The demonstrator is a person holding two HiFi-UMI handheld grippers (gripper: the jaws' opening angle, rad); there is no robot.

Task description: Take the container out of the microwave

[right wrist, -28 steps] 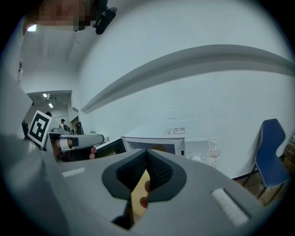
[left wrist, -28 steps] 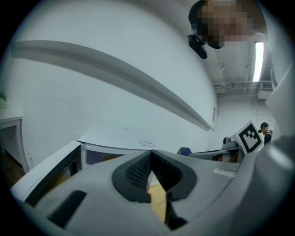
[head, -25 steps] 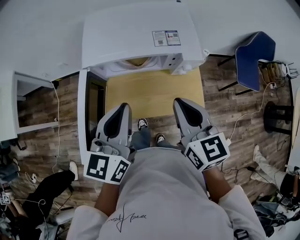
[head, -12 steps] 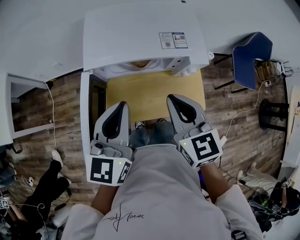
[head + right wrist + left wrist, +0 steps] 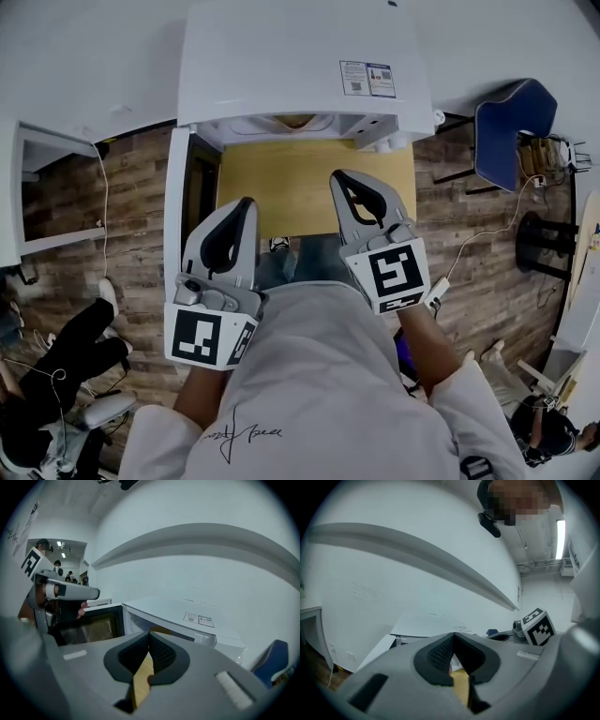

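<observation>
Container [image 5: 295, 121] shows only as a tan sliver just inside the mouth of the white microwave [image 5: 281, 66], at the far side of the scene; too little of it is in sight to tell its shape. The microwave stands at the far edge of a pale wooden tabletop [image 5: 314, 183]; its door [image 5: 180, 211] is swung wide open at the left and reaches toward the near side, seen edge-on from the head view; printed labels [image 5: 353, 78] sit on its top toward the right front corner. The left gripper [image 5: 246, 202] hangs with its tips over the near left corner of the tabletop, just right of the open door; its jaws are clenched tip to tip with nothing between them, well short of the cavity. The right gripper [image 5: 339, 176] hangs over the near right part of the tabletop, a little farther in than the left; its jaws are likewise pressed together and empty. Both point toward the microwave's open front and neither touches the container; in each gripper view only the tabletop's yellow wood shows through the slit below the meeting tips. The person's white shirt [image 5: 319, 375] fills the near side. A blue chair [image 5: 511, 131] stands on the wood-plank floor [image 5: 122, 197] to the right of the table; a white cabinet [image 5: 28, 197] stands at the left.
</observation>
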